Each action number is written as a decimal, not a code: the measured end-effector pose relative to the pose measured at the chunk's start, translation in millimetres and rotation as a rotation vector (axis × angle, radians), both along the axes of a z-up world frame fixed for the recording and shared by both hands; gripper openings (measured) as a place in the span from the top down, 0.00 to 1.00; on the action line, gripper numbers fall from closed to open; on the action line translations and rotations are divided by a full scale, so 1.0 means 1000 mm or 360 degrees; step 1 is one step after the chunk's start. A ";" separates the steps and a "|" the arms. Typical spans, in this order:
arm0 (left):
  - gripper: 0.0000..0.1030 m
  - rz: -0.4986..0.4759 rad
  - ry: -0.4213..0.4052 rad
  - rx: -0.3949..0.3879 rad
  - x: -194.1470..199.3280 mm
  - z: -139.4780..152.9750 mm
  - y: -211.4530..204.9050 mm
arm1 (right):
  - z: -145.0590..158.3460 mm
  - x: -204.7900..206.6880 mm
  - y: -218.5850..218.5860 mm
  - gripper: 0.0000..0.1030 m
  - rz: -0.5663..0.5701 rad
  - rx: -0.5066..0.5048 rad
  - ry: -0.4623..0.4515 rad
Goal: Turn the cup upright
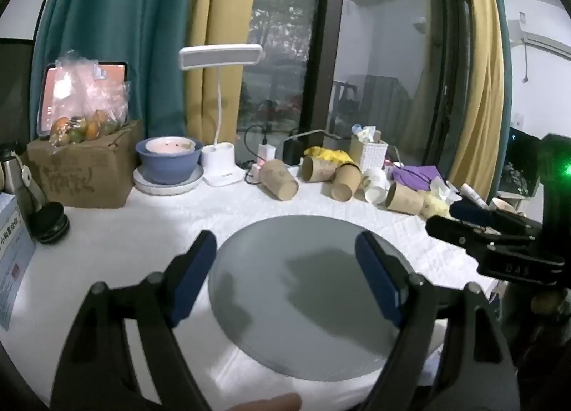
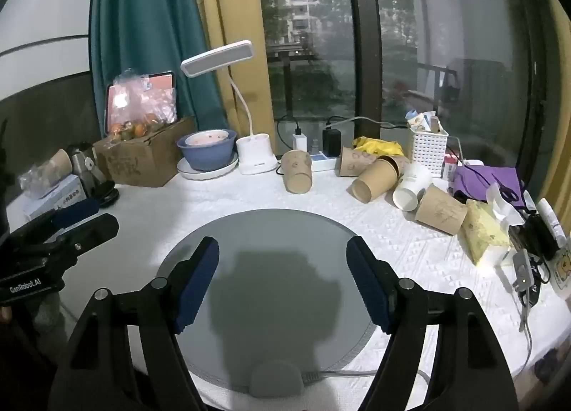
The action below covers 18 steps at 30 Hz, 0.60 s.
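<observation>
Several brown paper cups lie on their sides at the back of the white table: one (image 2: 297, 171) near the lamp, others (image 2: 374, 179) further right, with a white cup (image 2: 411, 186) among them and another brown one (image 2: 439, 214) nearest. They also show in the left wrist view (image 1: 278, 179). My left gripper (image 1: 285, 261) is open and empty above the grey round mat (image 1: 314, 307). My right gripper (image 2: 283, 268) is open and empty above the same mat (image 2: 267, 232). Both are well short of the cups.
A white desk lamp (image 2: 255, 154), a blue bowl on a plate (image 2: 207, 152), a cardboard box with fruit (image 2: 142, 157), a white basket (image 2: 430, 150), a tissue pack (image 2: 483, 232) and cables (image 2: 524, 275) ring the table. The right gripper shows in the left wrist view (image 1: 492, 232).
</observation>
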State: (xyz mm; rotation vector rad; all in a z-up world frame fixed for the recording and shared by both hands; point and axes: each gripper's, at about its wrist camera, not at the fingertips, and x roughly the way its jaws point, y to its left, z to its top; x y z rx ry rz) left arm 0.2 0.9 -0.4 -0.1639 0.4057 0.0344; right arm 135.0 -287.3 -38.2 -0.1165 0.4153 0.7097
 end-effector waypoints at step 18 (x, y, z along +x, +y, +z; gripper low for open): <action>0.21 -0.0004 -0.0011 0.0017 -0.001 0.000 0.000 | -0.001 -0.001 0.000 0.25 -0.0003 -0.0009 0.0005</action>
